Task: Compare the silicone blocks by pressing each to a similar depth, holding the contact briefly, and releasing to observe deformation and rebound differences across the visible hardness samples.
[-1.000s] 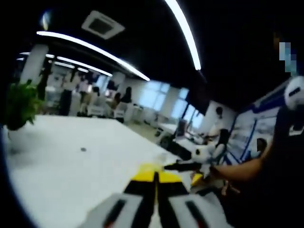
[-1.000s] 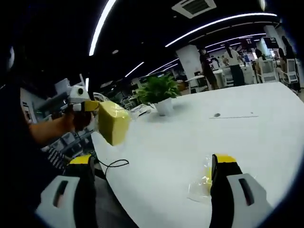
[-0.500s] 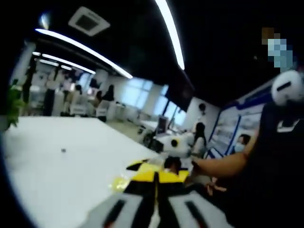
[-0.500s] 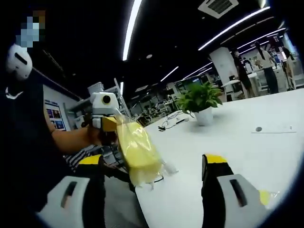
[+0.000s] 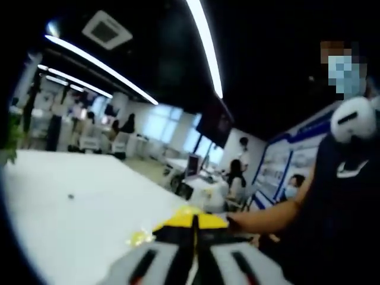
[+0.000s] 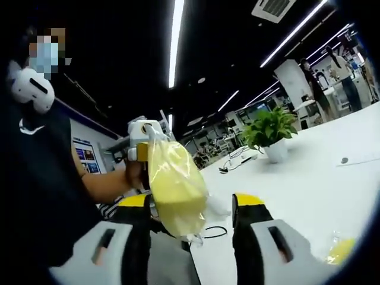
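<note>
In the right gripper view, the right gripper (image 6: pixel 191 209) has its yellow-tipped jaws standing apart with nothing clamped; the lower end of the bagged yellow silicone block (image 6: pixel 174 188) hangs in the gap between them, and contact with either jaw cannot be told. The block, in a clear plastic bag, hangs from the left gripper (image 6: pixel 143 142), which pinches the bag's top, up and to the left, off the near left edge of the white counter (image 6: pixel 297 190). In the left gripper view, the left gripper's (image 5: pixel 194 222) own jaws are pressed together. A second yellow bagged piece (image 6: pixel 340 250) lies on the counter at near right. Farther off, a potted plant (image 6: pixel 270 132) stands on the counter.
</note>
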Motion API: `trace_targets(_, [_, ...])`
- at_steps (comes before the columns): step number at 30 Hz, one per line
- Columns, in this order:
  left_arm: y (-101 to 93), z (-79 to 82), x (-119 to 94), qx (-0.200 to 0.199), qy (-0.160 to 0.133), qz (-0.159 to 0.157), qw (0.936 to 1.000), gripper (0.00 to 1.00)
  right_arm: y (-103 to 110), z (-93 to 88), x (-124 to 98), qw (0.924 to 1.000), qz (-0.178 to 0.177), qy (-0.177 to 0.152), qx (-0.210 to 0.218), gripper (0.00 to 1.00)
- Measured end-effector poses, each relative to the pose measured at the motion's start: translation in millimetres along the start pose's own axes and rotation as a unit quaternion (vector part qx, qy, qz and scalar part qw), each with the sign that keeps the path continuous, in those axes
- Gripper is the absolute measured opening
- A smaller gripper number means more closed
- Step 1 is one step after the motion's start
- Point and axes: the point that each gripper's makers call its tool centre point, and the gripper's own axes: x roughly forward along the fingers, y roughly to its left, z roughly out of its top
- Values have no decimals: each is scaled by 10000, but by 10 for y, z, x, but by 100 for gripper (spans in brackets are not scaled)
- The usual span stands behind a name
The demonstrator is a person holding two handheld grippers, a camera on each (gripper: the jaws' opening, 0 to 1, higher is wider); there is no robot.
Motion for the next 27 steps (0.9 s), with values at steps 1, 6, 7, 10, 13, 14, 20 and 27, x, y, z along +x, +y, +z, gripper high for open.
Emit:
trace_targets(1, [-14,7,9,7,0,-13,10000,0,17,0,5,10000,35,-4,9,41])
trace_targets(6, [-19,18,21,41,15,-32,10000,0,86,7,29,9999,148,-26,-23,28])
trace_targets(7, [-12,19,16,36,16,-22,10000,0,85,8,30,9999,144,-26,-23,28])
trace_targets(10, [-34,21,24,57,11,-37,10000,0,102,25,28,9999,115,30,-35,25])
trace_targets(13, [-56,25,24,75,9,-63,10000,0,128,29,31,9998,139,129,-66,22])
trace_targets(14, [-56,25,22,69,14,-66,10000,0,130,27,32,9997,147,170,-66,22])
trace_targets(20, [-5,40,14,262,-37,65,9996,0,71,49,41,9994,-28,341,71,16])
trace_targets(27, [1,27,3,241,-55,45,9997,1,58,60,30,9988,-134,466,18,9])
